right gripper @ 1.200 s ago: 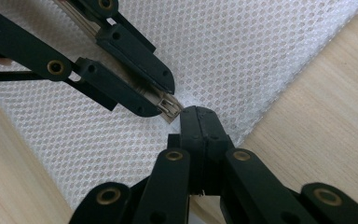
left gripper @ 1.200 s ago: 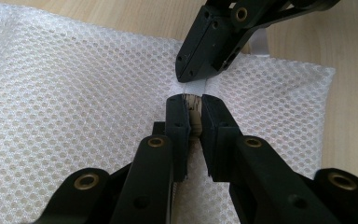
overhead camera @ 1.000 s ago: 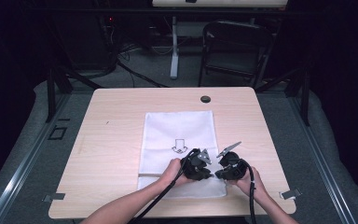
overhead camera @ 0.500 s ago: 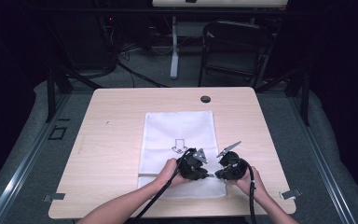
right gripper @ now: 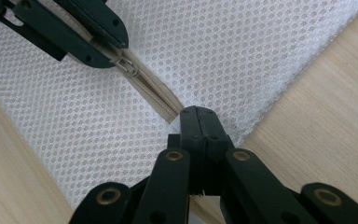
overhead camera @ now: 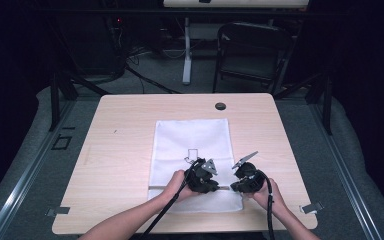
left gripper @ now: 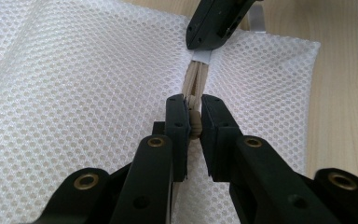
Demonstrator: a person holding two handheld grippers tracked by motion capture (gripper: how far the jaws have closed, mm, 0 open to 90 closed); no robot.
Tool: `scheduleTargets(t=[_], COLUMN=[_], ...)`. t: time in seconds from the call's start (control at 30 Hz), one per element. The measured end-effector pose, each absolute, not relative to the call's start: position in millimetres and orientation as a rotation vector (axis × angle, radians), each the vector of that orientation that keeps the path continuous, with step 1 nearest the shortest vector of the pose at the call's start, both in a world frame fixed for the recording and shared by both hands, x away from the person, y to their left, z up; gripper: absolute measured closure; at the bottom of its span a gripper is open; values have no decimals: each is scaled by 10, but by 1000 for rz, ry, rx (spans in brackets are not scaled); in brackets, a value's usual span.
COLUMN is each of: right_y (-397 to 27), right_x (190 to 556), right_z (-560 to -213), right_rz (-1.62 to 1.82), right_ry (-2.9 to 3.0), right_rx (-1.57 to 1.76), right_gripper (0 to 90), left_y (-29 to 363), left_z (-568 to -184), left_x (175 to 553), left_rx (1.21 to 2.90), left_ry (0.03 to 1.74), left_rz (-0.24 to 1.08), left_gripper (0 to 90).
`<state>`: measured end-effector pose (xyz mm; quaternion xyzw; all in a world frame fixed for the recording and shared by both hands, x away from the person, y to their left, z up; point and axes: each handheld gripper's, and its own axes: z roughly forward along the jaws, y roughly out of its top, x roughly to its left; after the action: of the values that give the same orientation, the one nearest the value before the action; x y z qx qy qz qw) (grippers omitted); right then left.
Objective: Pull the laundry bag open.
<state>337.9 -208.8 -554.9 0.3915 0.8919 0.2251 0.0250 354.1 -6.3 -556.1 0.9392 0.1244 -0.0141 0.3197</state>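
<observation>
A white mesh zip bag (overhead camera: 192, 155) lies flat mid-table (overhead camera: 120, 130). The left gripper (left gripper: 193, 116) pinches the beige zipper's slider (left gripper: 195, 125), detail the high view lacks. The right gripper (right gripper: 198, 122) is clamped on the zipper's end tab (left gripper: 201, 57) at the bag's near edge.

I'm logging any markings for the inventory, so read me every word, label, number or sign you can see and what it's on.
No readable words or numbers anywhere.
An outlined arrow sign, no text, is printed on the white mesh bag, beside the left gripper.
The small white tab at the zipper end is blank.
</observation>
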Motion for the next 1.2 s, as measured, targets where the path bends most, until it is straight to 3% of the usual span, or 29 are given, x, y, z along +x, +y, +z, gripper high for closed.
scheduleTargets(t=[1.2], right_y=[-2066], right_x=[3365], right_z=[-5545], right_rz=[682], right_ry=[2758], right_rx=[1173], right_gripper=[900], left_y=[198], left_z=[-5515], left_x=[3527], left_rx=[2429], left_ry=[347], left_rz=[-57], left_gripper=[814])
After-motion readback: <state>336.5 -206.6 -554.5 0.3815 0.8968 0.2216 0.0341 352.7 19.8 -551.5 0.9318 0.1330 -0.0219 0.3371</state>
